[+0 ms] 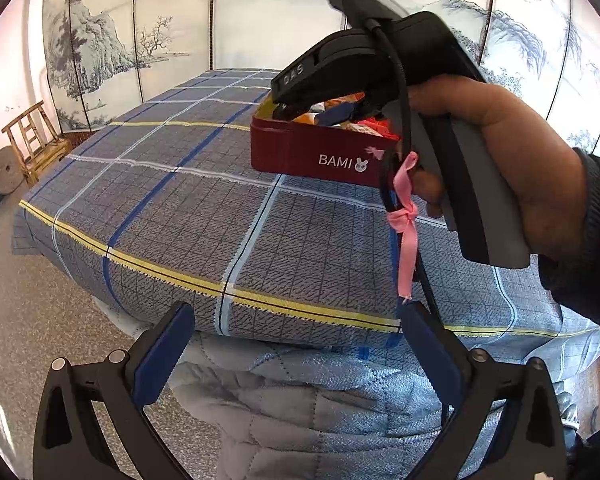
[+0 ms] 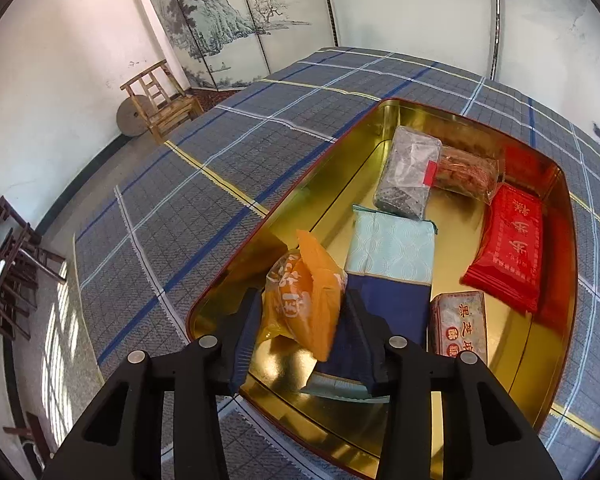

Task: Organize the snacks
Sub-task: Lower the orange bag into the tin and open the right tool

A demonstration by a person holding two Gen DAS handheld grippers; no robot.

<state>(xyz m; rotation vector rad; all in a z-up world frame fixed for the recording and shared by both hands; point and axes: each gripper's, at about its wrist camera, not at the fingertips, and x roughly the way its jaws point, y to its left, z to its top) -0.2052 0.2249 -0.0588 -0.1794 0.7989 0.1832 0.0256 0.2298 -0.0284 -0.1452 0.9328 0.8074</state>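
An orange snack packet (image 2: 304, 300) is seen between the right tongs (image 2: 300, 344) inside the red tin (image 1: 300, 152), near its front-left corner; the pads stand slightly apart around it (whether either still touches cannot be told). Deeper in the tin lie a blue-and-mint packet (image 2: 392, 256), a red packet (image 2: 508, 248) and a grey packet (image 2: 410, 172). The tin is set on a plaid-covered bed (image 1: 172, 208). The left tongs (image 1: 296, 356) are held wide apart, empty, at the bed's near edge.
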